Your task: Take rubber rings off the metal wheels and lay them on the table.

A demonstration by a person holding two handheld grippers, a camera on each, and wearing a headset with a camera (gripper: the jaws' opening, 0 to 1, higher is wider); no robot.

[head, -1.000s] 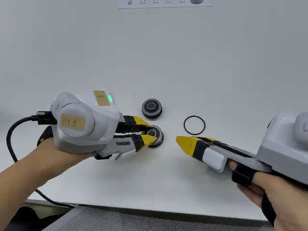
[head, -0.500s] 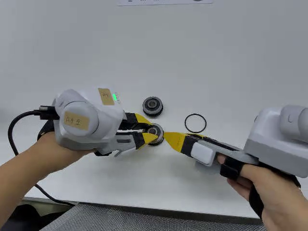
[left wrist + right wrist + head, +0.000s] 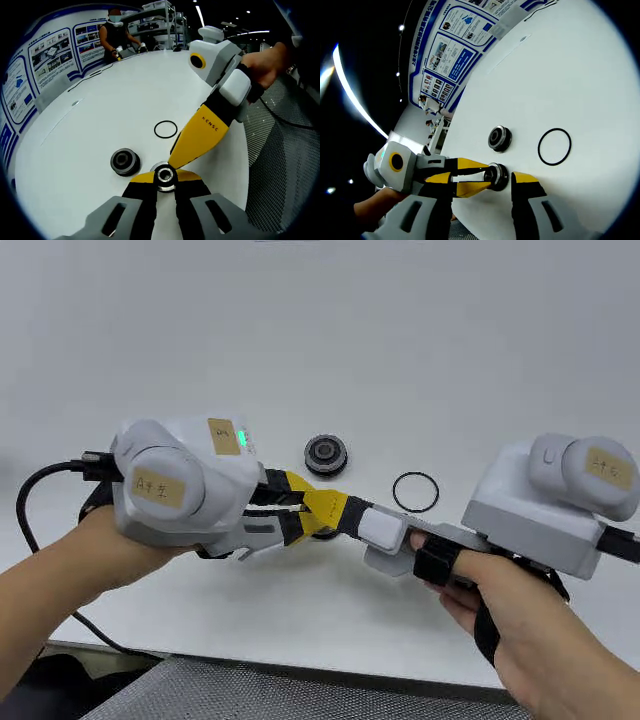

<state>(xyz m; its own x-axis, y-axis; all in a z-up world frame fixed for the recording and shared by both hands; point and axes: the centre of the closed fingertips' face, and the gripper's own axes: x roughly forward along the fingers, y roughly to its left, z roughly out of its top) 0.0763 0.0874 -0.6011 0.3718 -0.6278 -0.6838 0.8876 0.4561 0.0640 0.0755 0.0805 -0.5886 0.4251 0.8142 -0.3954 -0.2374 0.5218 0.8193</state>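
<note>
A metal wheel (image 3: 165,176) with a black rubber ring sits just above the white table (image 3: 300,360), and my left gripper (image 3: 165,181) is shut on it. My right gripper (image 3: 481,178) reaches in from the right and stands open, with its yellow jaws on either side of that same wheel (image 3: 496,176). In the head view the right gripper (image 3: 325,508) overlaps the tips of the left gripper (image 3: 310,520) and hides most of the wheel. A second wheel (image 3: 326,454) lies just behind. A loose rubber ring (image 3: 415,491) lies flat to its right.
The table's front edge (image 3: 300,675) runs close under both hands. A black cable (image 3: 35,500) trails off the left gripper to the left. Wall posters (image 3: 25,75) and a person (image 3: 115,30) are at the table's far end.
My right gripper has travelled left from beside the loose ring to the held wheel, and its jaws now flank it. The left gripper has stayed shut on the wheel.
</note>
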